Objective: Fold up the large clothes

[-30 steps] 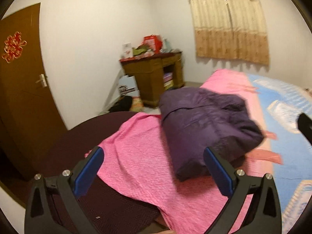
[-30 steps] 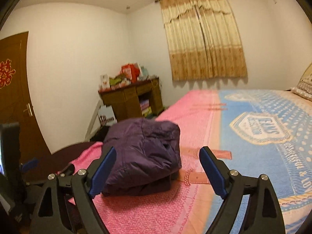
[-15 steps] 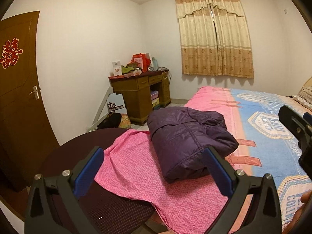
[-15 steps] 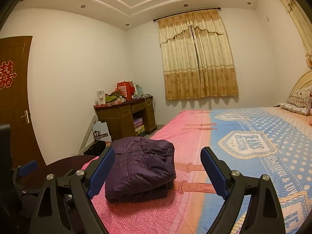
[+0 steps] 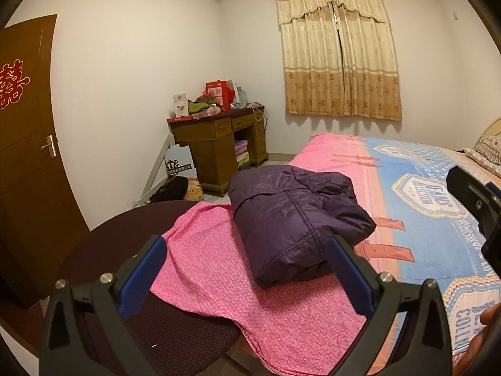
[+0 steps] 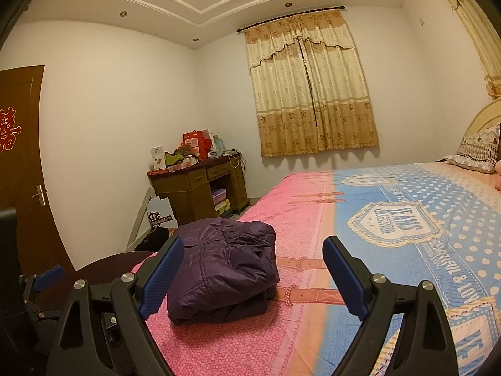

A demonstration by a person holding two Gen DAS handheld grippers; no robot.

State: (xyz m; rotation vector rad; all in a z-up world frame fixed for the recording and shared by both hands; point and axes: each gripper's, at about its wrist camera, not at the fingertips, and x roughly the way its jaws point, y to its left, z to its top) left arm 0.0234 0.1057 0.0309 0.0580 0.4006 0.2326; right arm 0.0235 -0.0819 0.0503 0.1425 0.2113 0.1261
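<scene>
Pulling back wide open and empty, both grippers, left gripper (image 5: 247,269) and right gripper (image 6: 253,274), leave the puffy purple quilted jacket (image 5: 294,219) folded, probably finished, on the pink bed cover (image 5: 219,269).

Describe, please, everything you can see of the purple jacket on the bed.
The purple jacket is a dark, slightly shiny quilted garment, apparently padded, folded into a compact, puffy bundle with stitched seams showing on top. It lies on the pink end of the bedspread, near the bed's corner. Neither the left gripper nor the right gripper touches it; both are open and empty.
</scene>
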